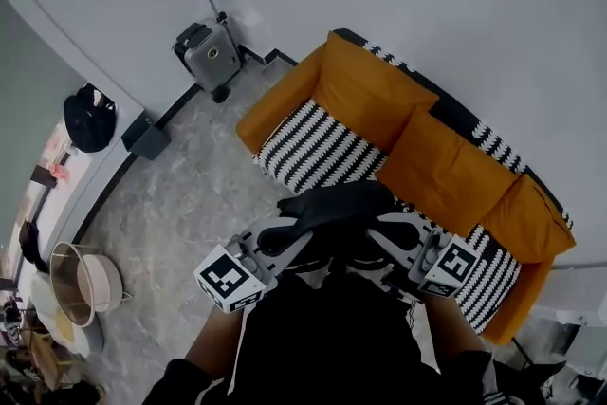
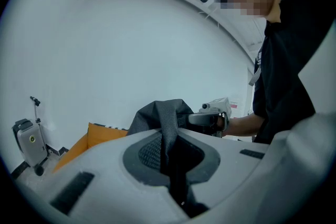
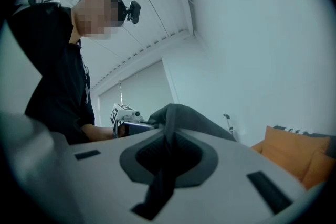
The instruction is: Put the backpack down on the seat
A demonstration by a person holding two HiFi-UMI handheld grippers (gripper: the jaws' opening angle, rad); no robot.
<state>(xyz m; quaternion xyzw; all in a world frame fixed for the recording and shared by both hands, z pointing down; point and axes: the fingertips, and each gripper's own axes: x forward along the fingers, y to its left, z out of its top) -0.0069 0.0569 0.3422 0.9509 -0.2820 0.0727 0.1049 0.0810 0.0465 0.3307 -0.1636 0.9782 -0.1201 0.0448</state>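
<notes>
The black backpack (image 1: 334, 211) hangs between my two grippers, just in front of the sofa's black-and-white striped seat (image 1: 318, 147). The sofa has orange cushions (image 1: 446, 168). My left gripper (image 1: 283, 240) is shut on a grey webbing strap (image 2: 169, 128) of the backpack, with dark fabric (image 2: 152, 113) bunched beyond the jaws. My right gripper (image 1: 398, 240) is also shut on a strap (image 3: 167, 150), and the backpack's fabric (image 3: 191, 115) rises past it. Each gripper view shows the other gripper: the right gripper (image 2: 210, 119) and the left gripper (image 3: 127, 119). The orange sofa (image 3: 294, 152) lies off to the right.
A grey wheeled suitcase (image 1: 209, 52) stands against the wall left of the sofa. A small dark box (image 1: 145, 138) sits on the marble floor by a white counter (image 1: 81, 180) that carries a black bag (image 1: 90, 119). A round beige basket (image 1: 87, 285) stands lower left.
</notes>
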